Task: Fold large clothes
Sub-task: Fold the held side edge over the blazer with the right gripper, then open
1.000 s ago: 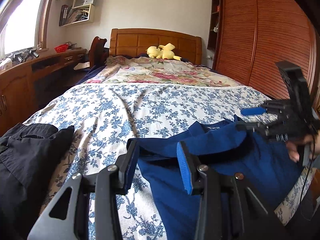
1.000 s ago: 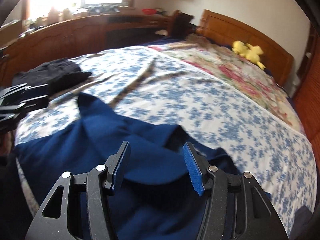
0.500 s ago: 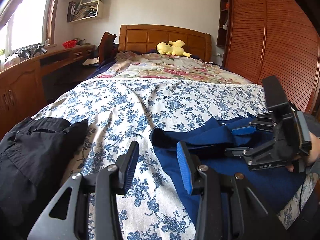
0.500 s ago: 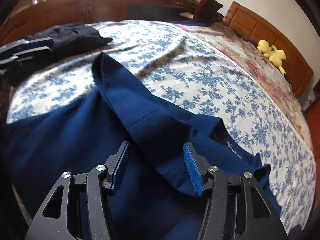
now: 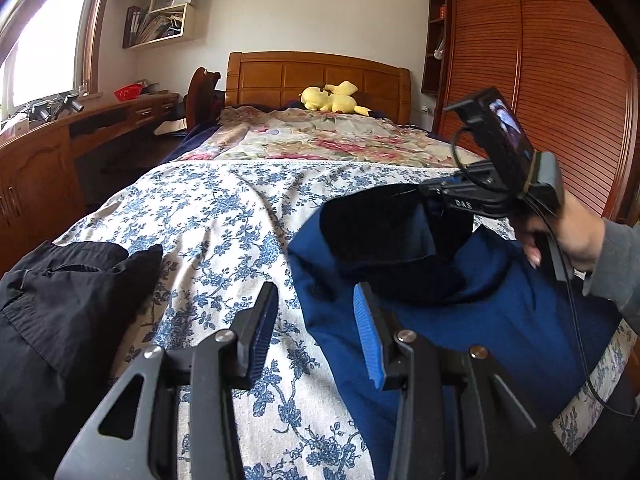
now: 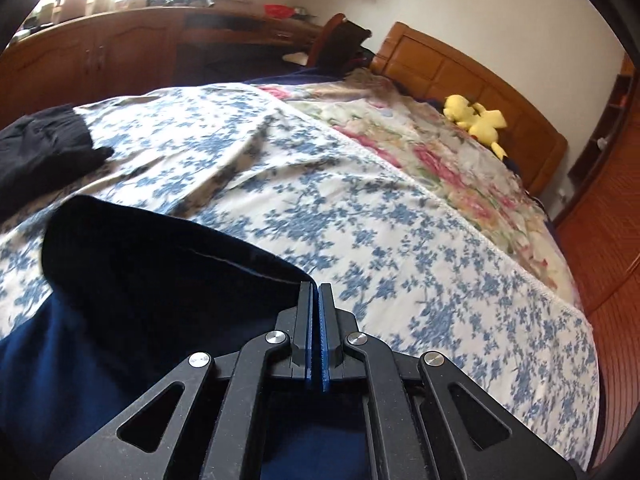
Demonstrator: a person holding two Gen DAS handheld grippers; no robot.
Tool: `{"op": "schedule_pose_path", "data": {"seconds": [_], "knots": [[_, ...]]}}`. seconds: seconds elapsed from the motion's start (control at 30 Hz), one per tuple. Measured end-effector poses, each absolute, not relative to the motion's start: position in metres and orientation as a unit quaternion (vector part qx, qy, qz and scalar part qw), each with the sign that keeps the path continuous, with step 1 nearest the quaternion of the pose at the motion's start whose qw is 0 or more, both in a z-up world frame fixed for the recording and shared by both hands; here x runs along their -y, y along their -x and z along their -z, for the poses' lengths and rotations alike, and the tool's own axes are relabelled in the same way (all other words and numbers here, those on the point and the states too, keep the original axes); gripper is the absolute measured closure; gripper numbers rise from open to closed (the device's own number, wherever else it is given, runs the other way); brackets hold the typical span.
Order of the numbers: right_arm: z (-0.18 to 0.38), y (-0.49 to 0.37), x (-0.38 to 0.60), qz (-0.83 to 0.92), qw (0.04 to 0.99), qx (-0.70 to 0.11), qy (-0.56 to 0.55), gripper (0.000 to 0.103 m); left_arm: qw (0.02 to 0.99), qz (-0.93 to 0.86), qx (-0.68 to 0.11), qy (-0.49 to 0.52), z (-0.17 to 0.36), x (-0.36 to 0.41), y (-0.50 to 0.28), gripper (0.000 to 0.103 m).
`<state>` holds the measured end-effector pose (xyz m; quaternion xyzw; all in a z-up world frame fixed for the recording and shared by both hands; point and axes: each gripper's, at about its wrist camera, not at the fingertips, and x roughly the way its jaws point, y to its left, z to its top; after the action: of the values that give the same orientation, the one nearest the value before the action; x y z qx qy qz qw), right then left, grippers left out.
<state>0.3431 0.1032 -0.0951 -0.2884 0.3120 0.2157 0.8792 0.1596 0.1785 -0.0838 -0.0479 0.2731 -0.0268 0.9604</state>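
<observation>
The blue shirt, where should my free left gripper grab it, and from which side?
Take the blue shirt at its near left edge, just beside the open left gripper, coming in low from the bedspread side. That edge lies flat and exposed there, while the right gripper is shut on the lifted fold further right.

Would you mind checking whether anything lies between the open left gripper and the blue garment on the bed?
Nothing visible does. The left gripper stands open at the blue garment's near edge, with only bare floral bedspread between its fingers. The black clothing lies off to the side.
</observation>
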Motion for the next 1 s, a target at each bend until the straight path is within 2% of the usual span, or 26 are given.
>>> {"op": "schedule_pose_path", "data": {"seconds": [0.1, 0.13, 0.17, 0.2, 0.23, 0.5, 1.0], "knots": [[0.095, -0.359, -0.105, -0.183, 0.882, -0.330, 0.283, 0.098, 0.961, 0.028, -0.272, 0.049, 0.084, -0.179, -0.159, 0.066], [0.094, -0.361, -0.104, -0.181, 0.883, -0.335, 0.275, 0.087, 0.961, 0.028, -0.271, 0.050, 0.083, -0.179, -0.159, 0.066], [0.094, -0.362, -0.102, -0.183, 0.885, -0.336, 0.265, 0.067, 0.961, 0.028, -0.271, 0.050, 0.083, -0.179, -0.159, 0.066], [0.093, -0.360, -0.100, -0.190, 0.888, -0.333, 0.253, 0.058, 0.961, 0.028, -0.271, 0.051, 0.083, -0.180, -0.159, 0.066], [0.093, -0.355, -0.099, -0.203, 0.889, -0.331, 0.243, 0.054, 0.961, 0.029, -0.270, 0.052, 0.083, -0.180, -0.158, 0.066], [0.128, -0.330, -0.115, -0.297, 0.844, -0.386, 0.223, 0.054, 0.961, 0.030, -0.270, 0.053, 0.082, -0.181, -0.158, 0.066], [0.169, -0.326, -0.081, -0.296, 0.806, -0.455, 0.236, 0.054, 0.960, 0.037, -0.274, 0.050, 0.083, -0.175, -0.160, 0.066]]}}
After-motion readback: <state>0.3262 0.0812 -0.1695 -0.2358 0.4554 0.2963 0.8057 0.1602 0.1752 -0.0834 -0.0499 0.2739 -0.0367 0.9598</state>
